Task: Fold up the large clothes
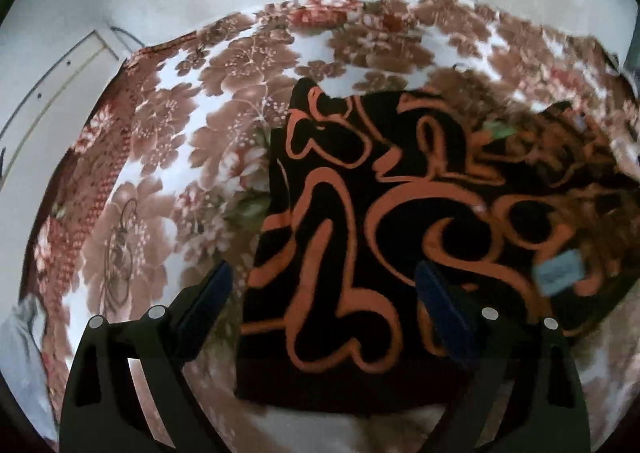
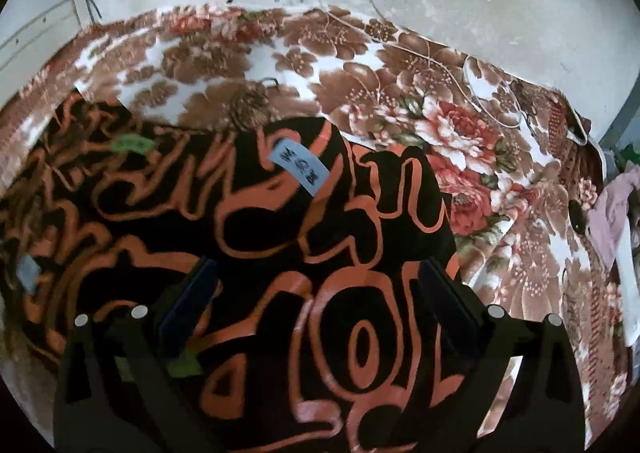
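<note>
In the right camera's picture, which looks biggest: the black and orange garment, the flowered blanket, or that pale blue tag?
Garment and flowered blanket fill similar areas; the garment lies nearer, so I won't rank them.
Smallest: pale blue tag.

Left claw (image 1: 324, 285) with fingers spread wide, nothing between them, right claw (image 2: 318, 281) likewise gaping — both angled downward, black linkages framing each view

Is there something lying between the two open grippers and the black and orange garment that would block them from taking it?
Nothing visible blocks them. The left gripper and the right gripper are both open just above the black and orange garment, which lies on the floral blanket. Only its own pale blue label sits on top.
</note>
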A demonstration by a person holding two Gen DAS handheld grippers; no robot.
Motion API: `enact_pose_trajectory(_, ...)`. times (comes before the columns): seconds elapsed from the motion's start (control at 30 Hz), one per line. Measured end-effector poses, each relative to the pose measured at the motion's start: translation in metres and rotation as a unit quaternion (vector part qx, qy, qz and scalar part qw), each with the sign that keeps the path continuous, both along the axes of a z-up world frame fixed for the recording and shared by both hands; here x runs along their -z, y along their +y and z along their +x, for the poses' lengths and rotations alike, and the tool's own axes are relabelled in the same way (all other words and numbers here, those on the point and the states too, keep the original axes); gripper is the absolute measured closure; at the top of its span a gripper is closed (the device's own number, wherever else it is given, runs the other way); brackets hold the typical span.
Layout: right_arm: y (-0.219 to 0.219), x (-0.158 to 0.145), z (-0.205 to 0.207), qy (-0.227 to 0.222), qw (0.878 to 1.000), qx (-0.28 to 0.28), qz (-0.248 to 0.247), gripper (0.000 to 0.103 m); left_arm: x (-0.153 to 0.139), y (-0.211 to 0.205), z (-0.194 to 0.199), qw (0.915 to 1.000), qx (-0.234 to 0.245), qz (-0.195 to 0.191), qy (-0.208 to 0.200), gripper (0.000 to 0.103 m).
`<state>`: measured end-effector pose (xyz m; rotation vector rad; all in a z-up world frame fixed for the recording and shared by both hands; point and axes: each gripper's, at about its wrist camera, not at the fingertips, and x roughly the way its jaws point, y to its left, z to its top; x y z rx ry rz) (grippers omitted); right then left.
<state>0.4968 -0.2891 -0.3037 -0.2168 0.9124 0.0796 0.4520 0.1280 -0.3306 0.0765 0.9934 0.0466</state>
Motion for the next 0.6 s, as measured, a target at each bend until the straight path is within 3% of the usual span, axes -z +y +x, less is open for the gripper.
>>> enact_pose_trajectory(0.13, 0.012, -0.014, -0.010, 0.008, 1.000, -0.003, 0.027, 0.005, -0.016, -0.005, -0.026, 0.9992, -0.011, -0.038, -0.011, 0.012)
enact_pose_trajectory(0.33, 0.038, -0.025, -0.019, 0.010, 0.999, -0.025, 0.029, 0.005, -0.004, -0.001, -0.058, 0.9979, -0.039, -0.052, 0.003, 0.012)
enact_pose_trajectory(0.4, 0.046, -0.026, -0.023, 0.010, 0.999, -0.031, 0.026, 0.005, 0.002, 0.003, -0.069, 0.9946, -0.050, -0.091, 0.002, 0.012)
enact_pose_trajectory(0.43, 0.048, -0.026, -0.025, 0.010, 0.999, -0.031, 0.025, 0.005, 0.008, 0.008, -0.074, 0.9902, -0.058, -0.127, 0.002, 0.011)
enact_pose_trajectory(0.5, 0.055, -0.026, -0.028, 0.016, 0.999, -0.031, 0.020, 0.005, 0.030, 0.023, -0.087, 0.9700, -0.102, -0.221, 0.003, 0.011)
enact_pose_trajectory(0.6, 0.061, -0.024, -0.029, 0.033, 0.999, -0.024, 0.006, 0.005, 0.071, 0.037, -0.090, 0.9370, -0.150, -0.315, 0.014, 0.011)
